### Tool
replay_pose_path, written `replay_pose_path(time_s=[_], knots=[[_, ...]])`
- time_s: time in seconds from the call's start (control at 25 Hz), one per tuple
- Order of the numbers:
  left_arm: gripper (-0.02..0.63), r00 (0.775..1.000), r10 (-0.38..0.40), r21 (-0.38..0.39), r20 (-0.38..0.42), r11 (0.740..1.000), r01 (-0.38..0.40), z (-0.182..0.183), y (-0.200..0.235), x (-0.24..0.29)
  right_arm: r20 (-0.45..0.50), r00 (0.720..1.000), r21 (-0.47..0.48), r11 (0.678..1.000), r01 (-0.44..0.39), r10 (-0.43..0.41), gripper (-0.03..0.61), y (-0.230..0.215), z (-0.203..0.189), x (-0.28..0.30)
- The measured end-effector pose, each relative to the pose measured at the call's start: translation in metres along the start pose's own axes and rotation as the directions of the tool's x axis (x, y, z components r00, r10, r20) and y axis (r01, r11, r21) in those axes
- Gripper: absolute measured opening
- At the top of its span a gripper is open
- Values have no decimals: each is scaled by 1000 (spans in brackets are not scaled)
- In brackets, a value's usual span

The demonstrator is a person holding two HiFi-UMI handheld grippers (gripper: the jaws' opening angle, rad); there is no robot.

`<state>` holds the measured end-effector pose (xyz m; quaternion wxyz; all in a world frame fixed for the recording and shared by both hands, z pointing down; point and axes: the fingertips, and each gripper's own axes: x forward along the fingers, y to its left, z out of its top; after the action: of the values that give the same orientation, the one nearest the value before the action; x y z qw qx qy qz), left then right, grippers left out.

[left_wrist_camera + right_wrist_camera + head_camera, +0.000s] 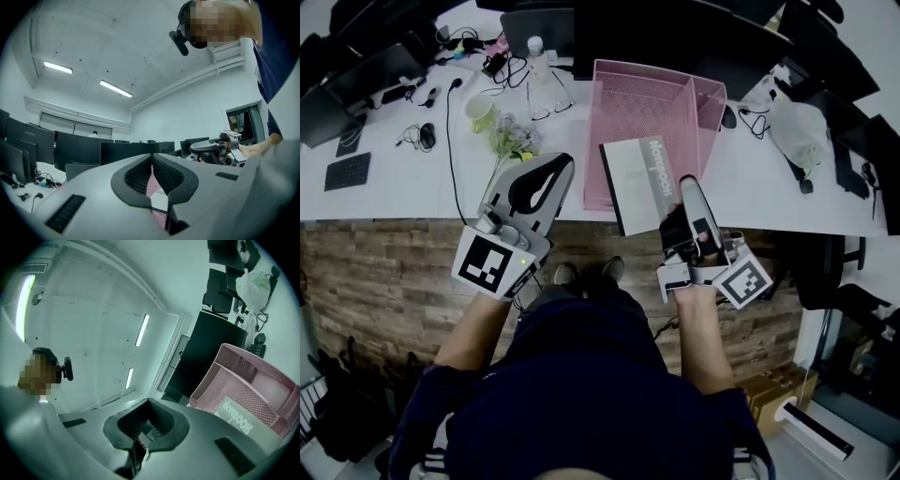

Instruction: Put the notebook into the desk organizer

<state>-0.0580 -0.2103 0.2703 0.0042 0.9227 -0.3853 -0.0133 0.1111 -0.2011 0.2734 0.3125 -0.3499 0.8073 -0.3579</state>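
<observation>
1. White desk [394, 192] fills the upper half of the head view, with dark monitors along its far side and wood-patterned flooring below its near edge. A cup [480, 111] and a water bottle [535, 52] stand in the upper left.
2. A pink mesh desk organizer [623, 94] sits in the upper centre with its open compartments facing the person.
3. The notebook [636, 183] is at the centre of the frame, pale-covered with its title along the spine. It overlaps the near end of the organizer, and its lower edge reaches past the desk's front edge. The right gripper view shows it [241, 420] standing against the pink mesh at lower right. No view settles whether its far edge sits in a front slot.
4. The right gripper [686, 183] lies over the notebook's lower right corner. In its own view the jaws [149, 401] are pressed together, with no notebook edge between them; the notebook passes to their right.
5. The left gripper [565, 167] hovers left of the notebook, level. Its jaws [151, 157] are also together and hold nothing.
6. Progress, as I judge it: the notebook has reached the organizer's mouth but is not visibly seated in a compartment. It has yet to be slid fully in and left standing there.
</observation>
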Motion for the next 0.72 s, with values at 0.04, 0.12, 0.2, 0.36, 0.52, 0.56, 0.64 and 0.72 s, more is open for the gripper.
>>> replay_pose_path(time_s=[0.04, 0.12, 0.2, 0.36, 0.52, 0.56, 0.64, 0.72], knots=[[35, 1000, 2, 0, 0, 1000, -2, 0, 0, 0, -2, 1000, 0, 1000, -2, 2, 2, 0, 0, 1], [35, 1000, 6, 0, -2, 1000, -6, 0, 0, 1, -6, 1000, 1, 1000, -4, 4, 2, -1, 1, 2], [35, 1000, 9, -1, -4, 1000, -9, -1, 0, 1, -10, 1000, 2, 1000, -6, 6, 2, -1, 0, 2], [35, 1000, 14, -2, -6, 1000, -14, -2, 0, 3, -19, 1000, 1, 1000, -9, 9, 2, -3, 1, 3], [35, 1000, 18, 0, -5, 1000, -18, -2, 0, 4, -27, 999, -4, 1000, -18, 17, 2, -2, 1, 5], [35, 1000, 19, 0, -6, 1000, -19, -2, 0, 5, -28, 999, -5, 1000, -19, 19, 2, -2, 1, 6], [35, 1000, 21, 0, -7, 1000, -21, -3, 0, 5, -32, 999, -7, 1000, -20, 20, 2, -3, 2, 6], [35, 1000, 23, 0, -9, 1000, -23, -3, -1, 6, -35, 999, -9, 1000, -21, 20, 2, -3, 2, 6]])
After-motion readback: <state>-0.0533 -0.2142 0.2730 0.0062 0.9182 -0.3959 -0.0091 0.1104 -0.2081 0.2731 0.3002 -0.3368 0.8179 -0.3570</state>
